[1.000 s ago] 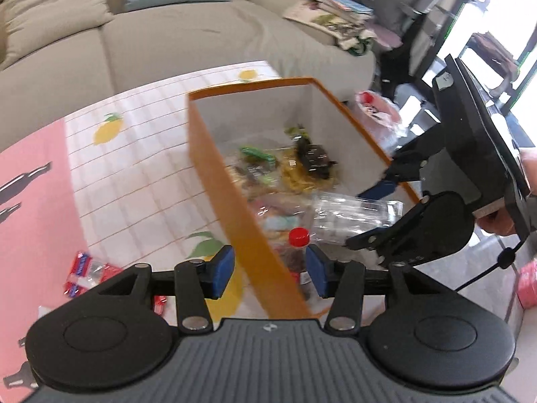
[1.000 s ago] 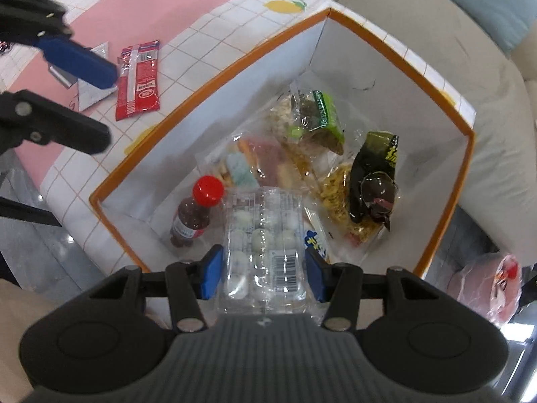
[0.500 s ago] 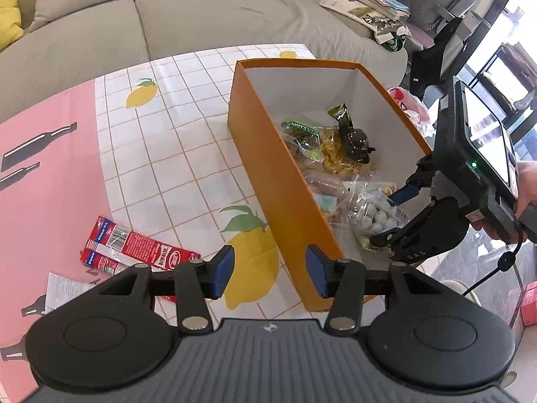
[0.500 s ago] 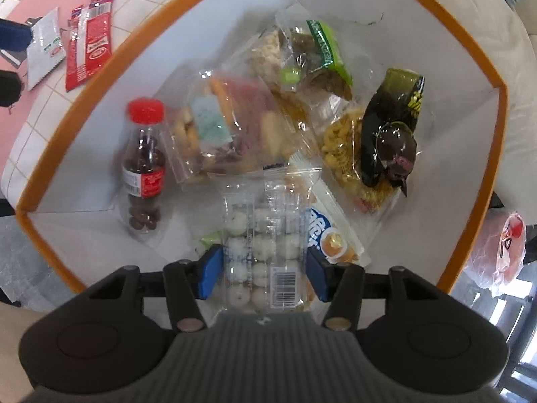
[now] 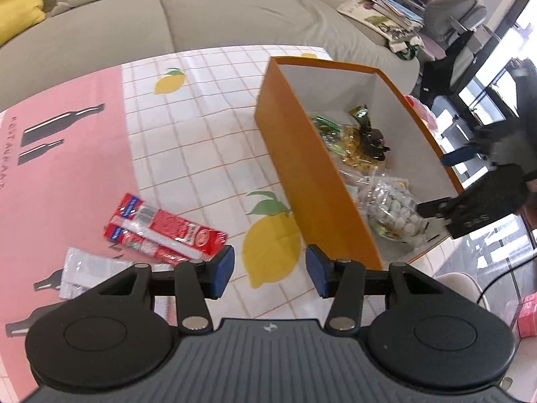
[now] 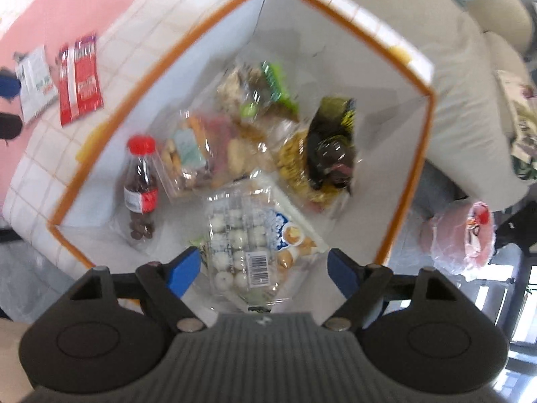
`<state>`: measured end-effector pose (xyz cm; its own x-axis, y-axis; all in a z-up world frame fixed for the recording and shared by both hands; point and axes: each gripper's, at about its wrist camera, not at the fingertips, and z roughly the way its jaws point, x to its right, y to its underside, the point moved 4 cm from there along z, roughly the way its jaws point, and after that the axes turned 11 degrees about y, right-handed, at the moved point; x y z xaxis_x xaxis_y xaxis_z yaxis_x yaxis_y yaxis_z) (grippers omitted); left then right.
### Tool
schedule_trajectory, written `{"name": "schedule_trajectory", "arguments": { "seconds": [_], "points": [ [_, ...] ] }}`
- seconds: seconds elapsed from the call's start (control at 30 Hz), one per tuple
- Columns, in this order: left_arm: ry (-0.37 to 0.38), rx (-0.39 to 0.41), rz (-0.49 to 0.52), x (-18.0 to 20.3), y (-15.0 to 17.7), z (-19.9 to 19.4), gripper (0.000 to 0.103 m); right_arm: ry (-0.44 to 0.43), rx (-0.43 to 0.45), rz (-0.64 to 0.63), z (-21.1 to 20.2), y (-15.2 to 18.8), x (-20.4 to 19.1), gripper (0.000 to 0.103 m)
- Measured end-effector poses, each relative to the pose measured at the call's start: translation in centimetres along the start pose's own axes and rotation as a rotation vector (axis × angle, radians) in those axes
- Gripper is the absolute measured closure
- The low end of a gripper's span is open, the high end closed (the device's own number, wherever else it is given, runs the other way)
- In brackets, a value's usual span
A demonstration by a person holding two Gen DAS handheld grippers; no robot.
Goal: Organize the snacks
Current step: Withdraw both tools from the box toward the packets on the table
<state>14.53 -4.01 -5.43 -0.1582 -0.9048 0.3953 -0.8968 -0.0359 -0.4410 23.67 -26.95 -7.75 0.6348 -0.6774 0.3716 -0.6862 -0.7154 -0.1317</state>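
Two sets of fingers are shown. Your right gripper (image 6: pixel 263 270) points down into the orange box (image 6: pixel 421 154), its blue fingers (image 6: pixel 183 270) spreading apart as they open; the clear pack of white candies (image 6: pixel 240 238) lies between them, touched by neither pad, resting on the other snacks at the near end of the box. Your left gripper (image 5: pixel 270 270) hangs over the surface (image 5: pixel 188 154) with its fingers partly apart and nothing between them. Just beyond its left finger lie the red packets (image 5: pixel 164 231), flat, with a white sachet (image 5: pixel 84 270) beside them. Judge these red packets light, thin and slippery: take them across the narrow width, near the middle, so they do not fold or slide out. Only the right wrist view shows the red-capped bottle (image 6: pixel 141 181) against the box wall; only the left wrist view shows how close the red packets lie to your left fingers.
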Motion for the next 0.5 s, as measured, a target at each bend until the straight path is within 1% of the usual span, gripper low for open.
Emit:
{"name": "schedule_trajectory", "arguments": {
  "seconds": [0.03,0.13,0.23,0.33,0.4,0.5],
  "points": [
    [-0.007,0.006,-0.003,-0.3,0.2,-0.4,0.045,0.009,0.021,0.025,-0.7,0.1,0.0,0.02],
    [-0.023,0.023,-0.005,-1.1,0.8,-1.3,0.045,0.031,0.091,0.106,-3.1,0.6,-0.5,0.02],
    [-0.05,0.035,0.003,-2.0,1.6,-2.2,0.045,0.017,0.152,0.197,-5.2,1.0,-2.0,0.02],
    [-0.084,0.044,0.0,-2.9,2.3,-3.1,0.044,-0.02,0.225,0.263,-7.1,0.9,-3.9,0.019],
    [-0.1,0.062,-0.022,-3.8,2.9,-3.8,0.042,-0.049,0.264,0.324,-8.2,0.8,-5.2,0.019],
    [-0.118,0.095,-0.063,-5.1,3.8,-4.8,0.041,-0.102,0.309,0.436,-8.9,0.5,-7.3,0.019]
  ]
}}
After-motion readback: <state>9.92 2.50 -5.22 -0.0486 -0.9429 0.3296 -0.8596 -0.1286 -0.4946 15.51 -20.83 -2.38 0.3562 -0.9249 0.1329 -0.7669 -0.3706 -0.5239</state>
